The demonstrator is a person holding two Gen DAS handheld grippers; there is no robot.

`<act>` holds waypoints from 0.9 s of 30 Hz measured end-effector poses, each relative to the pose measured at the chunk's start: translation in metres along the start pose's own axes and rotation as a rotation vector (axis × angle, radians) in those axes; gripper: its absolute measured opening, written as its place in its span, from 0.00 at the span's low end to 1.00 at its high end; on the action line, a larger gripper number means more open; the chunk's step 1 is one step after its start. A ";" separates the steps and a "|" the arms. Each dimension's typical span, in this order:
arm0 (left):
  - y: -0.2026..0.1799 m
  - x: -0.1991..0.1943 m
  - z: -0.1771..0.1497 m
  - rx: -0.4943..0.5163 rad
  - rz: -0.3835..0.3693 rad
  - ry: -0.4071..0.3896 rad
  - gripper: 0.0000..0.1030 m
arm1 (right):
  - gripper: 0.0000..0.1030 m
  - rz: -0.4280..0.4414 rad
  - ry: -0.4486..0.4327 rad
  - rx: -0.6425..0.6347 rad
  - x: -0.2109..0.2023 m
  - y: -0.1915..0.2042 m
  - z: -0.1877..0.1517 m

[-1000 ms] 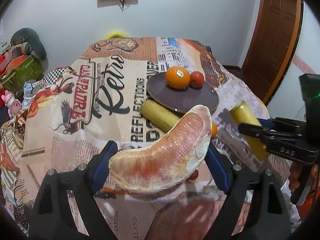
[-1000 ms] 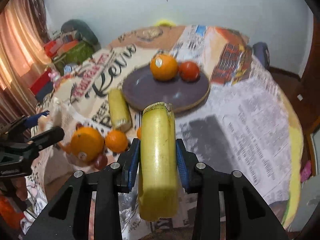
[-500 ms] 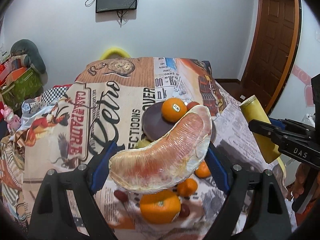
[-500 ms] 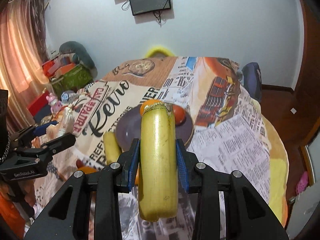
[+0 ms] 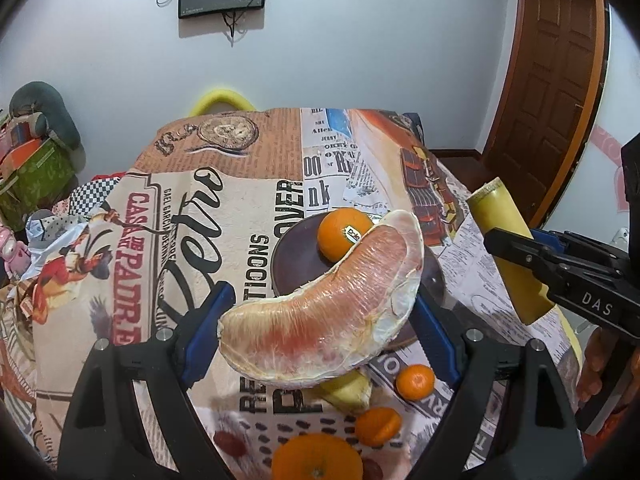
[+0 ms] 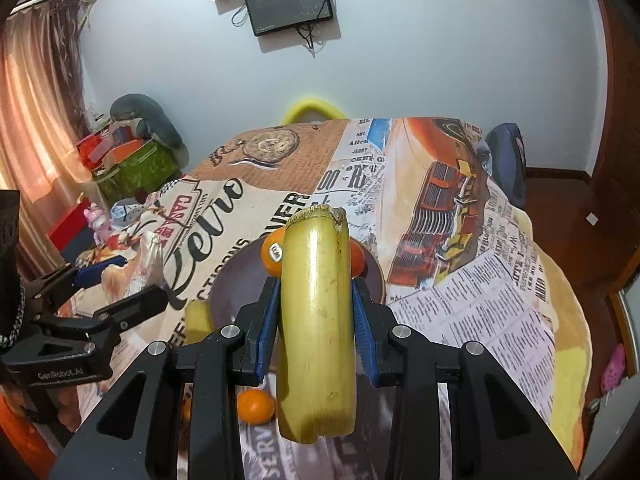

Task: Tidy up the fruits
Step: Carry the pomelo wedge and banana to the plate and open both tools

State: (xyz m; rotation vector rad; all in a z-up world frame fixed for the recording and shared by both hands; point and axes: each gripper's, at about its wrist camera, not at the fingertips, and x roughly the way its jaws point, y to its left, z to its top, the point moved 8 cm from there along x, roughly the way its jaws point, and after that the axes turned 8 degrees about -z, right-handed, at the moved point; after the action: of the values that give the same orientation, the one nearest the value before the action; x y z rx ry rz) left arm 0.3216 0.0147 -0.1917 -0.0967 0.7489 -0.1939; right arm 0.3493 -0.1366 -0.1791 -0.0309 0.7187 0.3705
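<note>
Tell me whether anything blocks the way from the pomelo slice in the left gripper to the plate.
Nothing visible does. The pomelo slice hangs over the near rim of the plate; the orange sits at the far side, leaving bare plate near it.

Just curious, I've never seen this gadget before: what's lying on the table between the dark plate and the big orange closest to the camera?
In the left wrist view, between the dark plate and the big orange lie a yellow stalk piece and two small tangerines.
</note>
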 end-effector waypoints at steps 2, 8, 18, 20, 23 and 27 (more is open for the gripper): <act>0.003 0.010 0.000 0.002 0.001 0.015 0.84 | 0.31 0.002 0.007 0.005 0.009 -0.002 0.002; 0.004 0.043 0.000 0.049 -0.007 0.076 0.84 | 0.31 0.008 0.032 0.006 0.036 -0.002 0.001; 0.005 0.087 0.000 0.110 -0.040 0.177 0.84 | 0.31 0.035 0.083 0.007 0.079 0.000 0.003; 0.006 0.093 0.000 0.109 -0.052 0.195 0.84 | 0.31 0.039 0.093 0.002 0.085 0.001 0.003; 0.010 0.101 -0.001 0.109 -0.049 0.217 0.84 | 0.31 0.037 0.103 -0.012 0.094 0.002 0.003; 0.015 0.110 -0.004 0.077 -0.063 0.258 0.85 | 0.31 0.046 0.123 -0.014 0.103 0.004 0.001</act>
State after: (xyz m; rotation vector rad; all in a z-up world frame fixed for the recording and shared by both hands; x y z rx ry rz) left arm 0.3993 0.0060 -0.2705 -0.0223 0.9946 -0.2987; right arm 0.4195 -0.1001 -0.2444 -0.0510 0.8396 0.4202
